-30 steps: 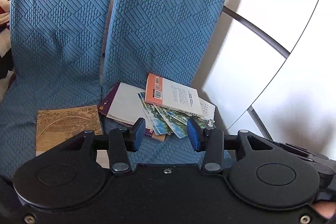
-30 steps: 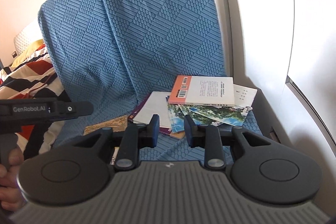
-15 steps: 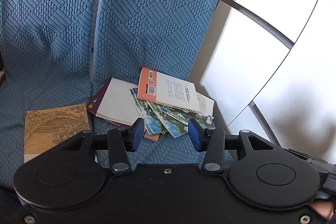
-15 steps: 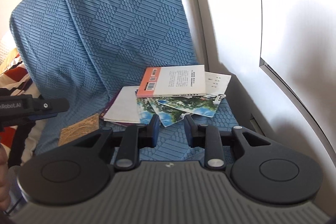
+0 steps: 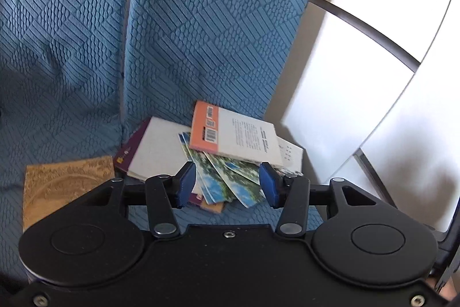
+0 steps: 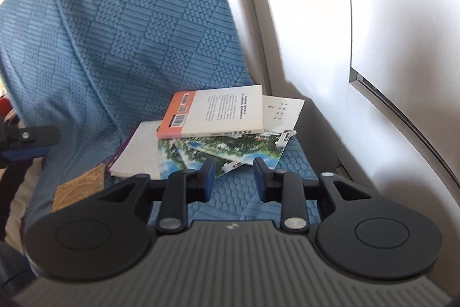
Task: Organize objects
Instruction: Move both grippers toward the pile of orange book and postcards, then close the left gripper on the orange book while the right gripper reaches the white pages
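A loose pile of books lies on a blue quilted seat (image 5: 235, 213). On top is an orange-and-white book (image 5: 233, 134) (image 6: 215, 114). Under it fan out several landscape-photo booklets (image 5: 227, 177) (image 6: 227, 151), a white sheet with printed marks (image 6: 283, 112), and a white book on a purple one (image 5: 152, 148) (image 6: 138, 154). A tan patterned book (image 5: 63, 183) (image 6: 77, 189) lies apart to the left. My left gripper (image 5: 227, 184) is open and empty, just short of the pile. My right gripper (image 6: 234, 177) is open and empty, near the pile's front edge.
Two blue quilted backrests (image 5: 201, 33) rise behind the pile. A white wall panel with a dark curved rail (image 5: 365, 28) runs along the right. The left gripper's body (image 6: 26, 143) shows at the left edge of the right wrist view.
Both grippers have moved closer to the book pile and swung rightward. The right gripper's fingers have spread slightly. The books have not moved.
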Demonstrator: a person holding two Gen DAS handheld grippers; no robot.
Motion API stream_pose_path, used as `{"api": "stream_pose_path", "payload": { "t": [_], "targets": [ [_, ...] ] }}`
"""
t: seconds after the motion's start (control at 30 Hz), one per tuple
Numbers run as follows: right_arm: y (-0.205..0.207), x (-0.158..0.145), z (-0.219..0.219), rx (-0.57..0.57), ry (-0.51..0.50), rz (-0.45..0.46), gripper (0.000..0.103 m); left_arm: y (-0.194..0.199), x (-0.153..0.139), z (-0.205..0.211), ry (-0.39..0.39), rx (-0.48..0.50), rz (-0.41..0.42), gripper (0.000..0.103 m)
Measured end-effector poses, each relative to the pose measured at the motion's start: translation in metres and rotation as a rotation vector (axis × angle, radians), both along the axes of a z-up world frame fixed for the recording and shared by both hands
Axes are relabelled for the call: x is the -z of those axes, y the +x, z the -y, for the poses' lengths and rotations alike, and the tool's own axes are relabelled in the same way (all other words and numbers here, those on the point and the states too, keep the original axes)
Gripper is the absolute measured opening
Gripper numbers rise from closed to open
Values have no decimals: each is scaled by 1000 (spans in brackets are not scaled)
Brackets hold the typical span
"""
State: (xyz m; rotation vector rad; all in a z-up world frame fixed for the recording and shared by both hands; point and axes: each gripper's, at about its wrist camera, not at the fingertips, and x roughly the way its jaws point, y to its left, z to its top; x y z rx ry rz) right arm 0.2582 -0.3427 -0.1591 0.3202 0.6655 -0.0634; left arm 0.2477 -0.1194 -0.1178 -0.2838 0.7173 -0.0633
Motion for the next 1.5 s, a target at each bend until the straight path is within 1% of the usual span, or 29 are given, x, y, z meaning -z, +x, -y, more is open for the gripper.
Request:
{"api": "stream_pose_path", "payload": {
  "t": [0.1, 0.2, 0.27, 0.33, 0.37, 0.43, 0.5, 0.57, 0.63, 0.67, 0.7, 0.73, 0.83, 0.93, 1.03, 1.1, 1.17, 1.3, 1.4, 1.5],
  "targets": [
    [11, 12, 4, 39, 20, 6, 32, 10, 8, -7, 1, -29, -1, 49],
    [23, 21, 6, 63, 54, 20, 34, 21, 21, -9, -6, -42, -23, 49],
    [33, 24, 6, 68, 69, 50, 34, 28, 29, -10, -7, -50, -30, 53],
    [44, 26, 5, 76, 67, 71, 36, 35, 38, -10, -27, -58, -46, 54],
    [49, 27, 5, 82, 62, 88, 36, 38, 43, -10, -34, -64, -54, 57],
    [61, 31, 7, 103, 57, 95, 37, 46, 50, -11, -36, -78, -75, 61],
    [71, 38, 12, 117, 66, 104, 38, 54, 55, -13, -38, -89, -79, 63],
    [80, 46, 18, 149, 74, 82, 43, 64, 59, -16, -59, -97, -79, 66],
    [84, 54, 27, 180, 122, 83, 50, 75, 63, -17, -85, -102, -84, 66],
    [86, 58, 31, 188, 147, 92, 59, 81, 65, -17, -92, -104, -85, 66],
    [89, 61, 34, 189, 167, 103, 64, 88, 67, -16, -95, -102, -87, 66],
    [94, 65, 35, 186, 177, 112, 66, 95, 69, -14, -97, -95, -91, 66],
    [114, 78, 33, 167, 154, 85, 66, 116, 77, -6, -87, -79, -91, 65],
    [136, 90, 29, 137, 121, 33, 66, 134, 90, 0, -77, -65, -85, 64],
    [147, 99, 25, 113, 89, 17, 66, 153, 110, 3, -60, -64, -115, 62],
    [154, 108, 24, 88, 90, -3, 65, 161, 121, 4, -69, -38, -123, 62],
    [161, 114, 25, 78, 96, -16, 65, 168, 129, 7, -57, -43, -120, 62],
    [174, 121, 30, 64, 94, -10, 65, 184, 141, 4, -55, -70, -129, 62],
    [183, 125, 31, 34, 96, -4, 65, 194, 149, 2, -37, -83, -139, 62],
    [190, 129, 32, 15, 91, 0, 65, 202, 155, 1, -30, -75, -142, 62]
  ]
}}
